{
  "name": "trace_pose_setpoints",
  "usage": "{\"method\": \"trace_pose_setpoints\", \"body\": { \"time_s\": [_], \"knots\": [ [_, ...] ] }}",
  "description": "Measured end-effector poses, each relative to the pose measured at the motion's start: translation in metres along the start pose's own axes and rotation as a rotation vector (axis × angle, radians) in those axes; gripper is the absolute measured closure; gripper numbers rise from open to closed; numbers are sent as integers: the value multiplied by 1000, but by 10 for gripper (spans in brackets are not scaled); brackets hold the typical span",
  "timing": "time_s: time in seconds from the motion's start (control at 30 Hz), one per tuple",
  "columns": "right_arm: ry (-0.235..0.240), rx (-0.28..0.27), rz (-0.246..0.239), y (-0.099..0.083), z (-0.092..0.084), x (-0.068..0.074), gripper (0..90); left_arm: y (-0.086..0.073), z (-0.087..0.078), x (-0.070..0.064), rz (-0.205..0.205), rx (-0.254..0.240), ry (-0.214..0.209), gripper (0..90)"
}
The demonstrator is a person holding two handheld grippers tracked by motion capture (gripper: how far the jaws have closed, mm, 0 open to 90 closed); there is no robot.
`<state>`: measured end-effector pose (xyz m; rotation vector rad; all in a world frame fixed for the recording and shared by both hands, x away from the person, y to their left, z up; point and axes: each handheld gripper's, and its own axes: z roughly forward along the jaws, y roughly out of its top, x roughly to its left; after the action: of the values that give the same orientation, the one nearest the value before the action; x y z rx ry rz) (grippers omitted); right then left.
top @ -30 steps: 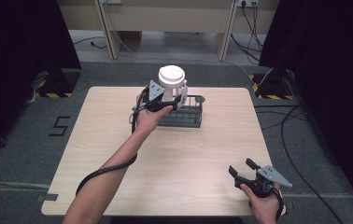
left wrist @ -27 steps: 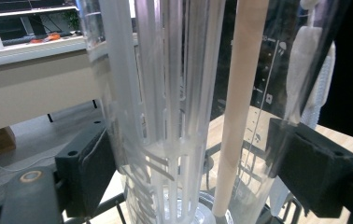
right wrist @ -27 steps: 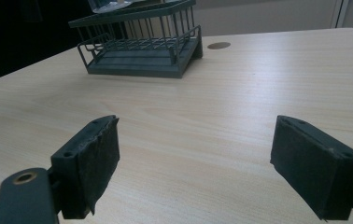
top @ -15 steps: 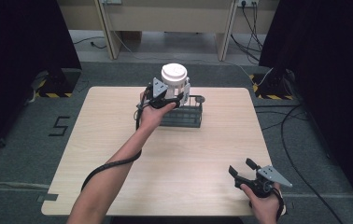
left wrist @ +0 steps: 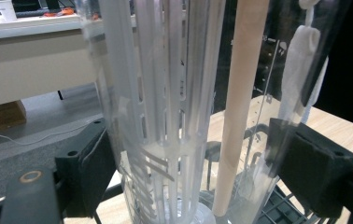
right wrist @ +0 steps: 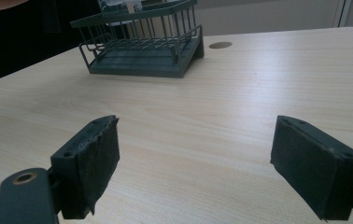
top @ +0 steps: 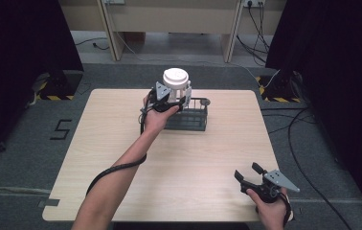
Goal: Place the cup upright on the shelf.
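Observation:
My left gripper (top: 169, 103) is shut on a tall clear slotted container (top: 175, 86) with a white lid, held upright over the left end of a dark wire rack (top: 192, 118) at the table's far middle. In the left gripper view the container (left wrist: 160, 116) stands between the two black pads (left wrist: 88, 172), and a pale wooden stick (left wrist: 240, 107) and a white utensil (left wrist: 303, 56) stand inside it. My right gripper (top: 249, 173) is open near the front right edge with nothing in it. In the right gripper view it (right wrist: 195, 163) faces the rack (right wrist: 142, 44) across bare wood.
The light wooden table (top: 203, 158) has a small round grommet (top: 205, 101) beside the rack. Dark curtains stand at both sides. Cables (top: 299, 124) trail over the grey floor at the right, and a pale desk (top: 169, 19) stands behind.
The left gripper has lifted the clear container a little higher over the rack. The right gripper has stayed in place, open.

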<state>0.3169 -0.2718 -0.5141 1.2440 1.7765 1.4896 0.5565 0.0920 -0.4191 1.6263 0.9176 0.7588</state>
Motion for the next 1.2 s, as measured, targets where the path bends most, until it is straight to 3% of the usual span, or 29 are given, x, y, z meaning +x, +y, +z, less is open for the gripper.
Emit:
{"method": "trace_pose_setpoints", "body": {
  "time_s": [0.17, 0.6, 1.2],
  "knots": [
    [1, 0, -1, 0, 0, 0, 161, -5, 3, -2, 8, 7, -2, 175],
    [3, 2, 1, 0, 0, 0, 161, -15, 8, -4, -26, 37, -2, 174],
    [4, 0, 2, 0, 0, 0, 161, -27, 13, -5, -37, 80, 1, 172]
  ]
}}
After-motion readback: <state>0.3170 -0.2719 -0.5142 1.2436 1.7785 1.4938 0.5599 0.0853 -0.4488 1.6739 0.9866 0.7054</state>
